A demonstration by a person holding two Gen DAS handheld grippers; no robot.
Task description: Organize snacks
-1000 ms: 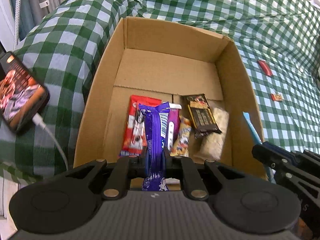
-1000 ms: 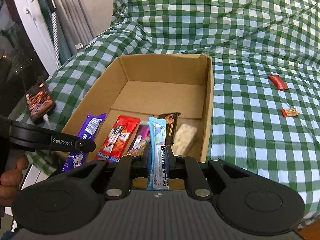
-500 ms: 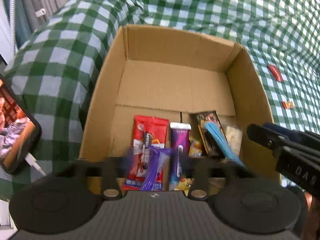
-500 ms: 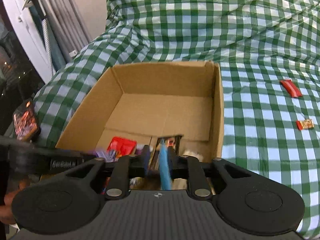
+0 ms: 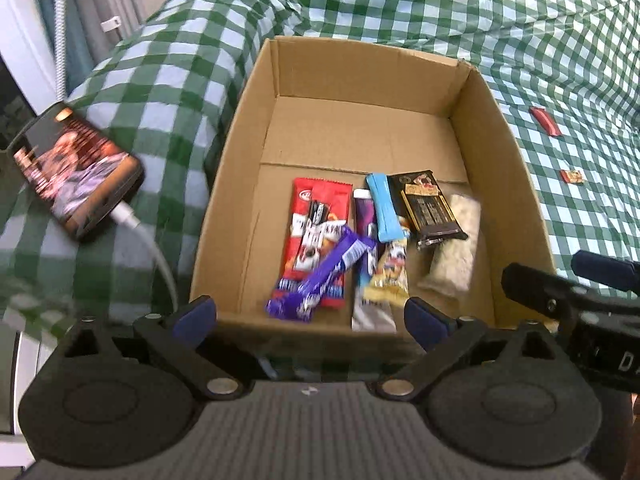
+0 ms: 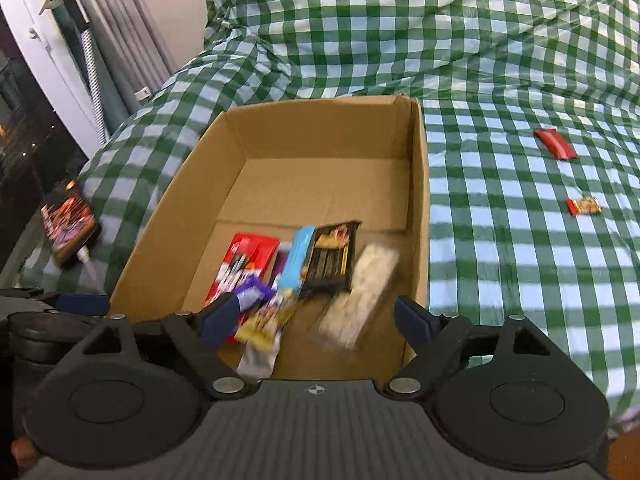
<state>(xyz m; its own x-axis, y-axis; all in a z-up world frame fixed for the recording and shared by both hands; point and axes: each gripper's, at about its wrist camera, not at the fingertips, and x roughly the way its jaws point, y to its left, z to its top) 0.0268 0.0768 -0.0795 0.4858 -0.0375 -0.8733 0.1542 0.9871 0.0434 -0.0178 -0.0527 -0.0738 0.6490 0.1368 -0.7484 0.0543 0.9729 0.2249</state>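
- My left gripper (image 5: 310,316): black linkage arms, blue pads; jaws opening, spread wide over the near rim of the box, nothing between them.
- My right gripper (image 6: 316,320): same build; jaws opening, wide apart above the box's near end, nothing pinched between the pads.
- Cardboard box (image 5: 248,128): plain brown corrugated, open top, flaps seamed across the floor; sits on the checked cloth. All the boxed snacks lie at its near end.
- Purple wrapper (image 5: 320,280): glossy, long and flat, lying slantwise across the red packet's lower end.
- Red packet (image 5: 316,208): flat, rectangular, shiny film, leftmost in the row.
- Light blue stick pack (image 5: 384,208): narrow, smooth, resting on the neighbouring wrappers.
- Black bar wrapper (image 5: 430,208): rectangular, gold print, lying partly over the pale bar.
- Pale grainy bar (image 5: 456,248): clear film, rough puffed texture, nearest the right wall.
- Yellow wrapper (image 5: 392,276): crinkled, small, between the purple and pale items.
- Checked cloth (image 6: 500,240): green and white, plastic sheen, wrinkled.
- Red bar (image 6: 556,143) and small red sweet (image 6: 584,205): on the cloth, well apart from the box.
- Phone (image 5: 76,170): screen lit, white cable plugged in, left of the box.
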